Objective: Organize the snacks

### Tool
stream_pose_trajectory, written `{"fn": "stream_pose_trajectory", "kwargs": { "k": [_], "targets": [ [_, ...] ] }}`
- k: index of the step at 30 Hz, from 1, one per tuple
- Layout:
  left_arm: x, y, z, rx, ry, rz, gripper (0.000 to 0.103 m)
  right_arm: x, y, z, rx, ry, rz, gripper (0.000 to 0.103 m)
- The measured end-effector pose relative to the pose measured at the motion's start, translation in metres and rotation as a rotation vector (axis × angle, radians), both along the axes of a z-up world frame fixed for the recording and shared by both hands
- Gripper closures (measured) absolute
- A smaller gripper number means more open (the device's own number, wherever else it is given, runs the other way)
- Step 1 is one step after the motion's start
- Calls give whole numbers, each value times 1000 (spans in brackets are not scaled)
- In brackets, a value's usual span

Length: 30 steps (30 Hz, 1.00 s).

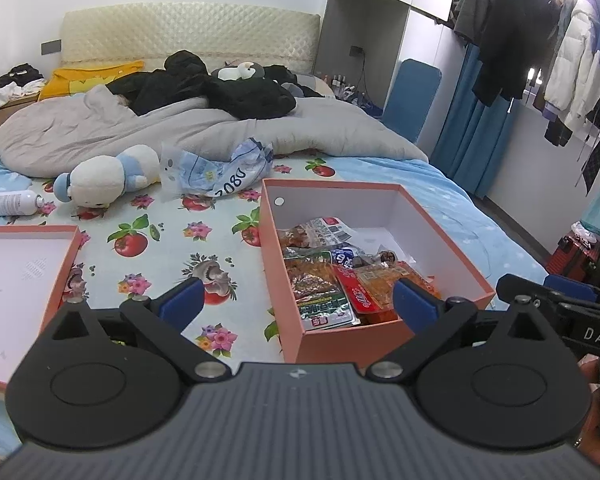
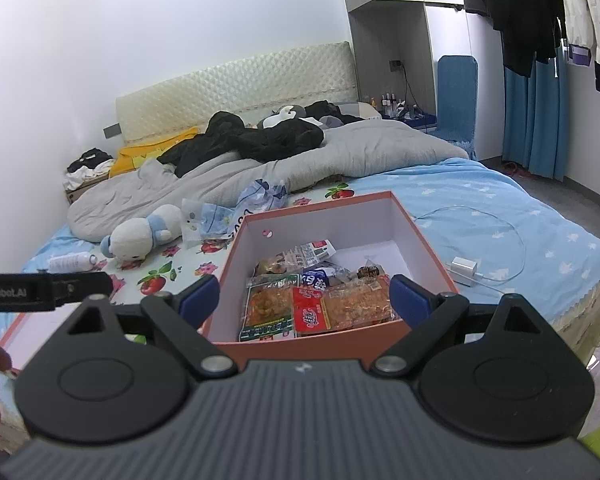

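Snacks look mostly packed already: several packets lie flat in the orange box (image 1: 384, 336), which sits open on the bed (image 1: 172, 240), centre-right of the left wrist view and dead centre of the right wrist view. Green packet (image 2: 266, 312) at front left, red packet (image 2: 312, 314) beside it, a clear orange-filled packet (image 2: 358, 302) to the right, a few more behind, incl. a white-label one (image 2: 312, 252). Back right of the box is bare.

Left gripper (image 1: 300, 304): jaws wide apart, nothing btwn them, hovering short of the box's near edge. Right gripper (image 2: 304, 300): jaws also wide apart, empty, framing the box front.

Box lid (image 1: 24, 276) lies upside down at lower left of the left wrist view, well apart from the box.

Likely step now: close up, i.e. fetch the lid. Judgement only.

How to do it well:
- Check no packet pokes above the rim; press flat w/ closed tips if so.
- Take the lid by its short wall, one gripper per side; thin card, so clamp gently.
- Flip it, line up corners w/ the box, lower evenly; soft mattress means the box may tilt if pushed on one side.
- Crumpled bag (image 1: 224, 168) behind the box: can't tell if it's a snack or rubbish; check before closing.
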State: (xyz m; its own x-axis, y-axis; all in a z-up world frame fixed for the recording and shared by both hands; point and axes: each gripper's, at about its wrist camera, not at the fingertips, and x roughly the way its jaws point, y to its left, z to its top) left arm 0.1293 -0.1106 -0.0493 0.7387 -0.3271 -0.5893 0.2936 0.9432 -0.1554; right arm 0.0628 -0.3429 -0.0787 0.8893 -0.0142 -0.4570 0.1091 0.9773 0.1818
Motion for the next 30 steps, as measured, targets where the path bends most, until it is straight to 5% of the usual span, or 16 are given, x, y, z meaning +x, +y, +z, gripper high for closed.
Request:
{"fn": "stream_pose_trajectory", "kwargs": {
  "k": [30],
  "targets": [
    [-5, 2, 3, 5, 9, 28, 0, -1, -1, -1, 11, 4, -15, 10]
  ]
}}
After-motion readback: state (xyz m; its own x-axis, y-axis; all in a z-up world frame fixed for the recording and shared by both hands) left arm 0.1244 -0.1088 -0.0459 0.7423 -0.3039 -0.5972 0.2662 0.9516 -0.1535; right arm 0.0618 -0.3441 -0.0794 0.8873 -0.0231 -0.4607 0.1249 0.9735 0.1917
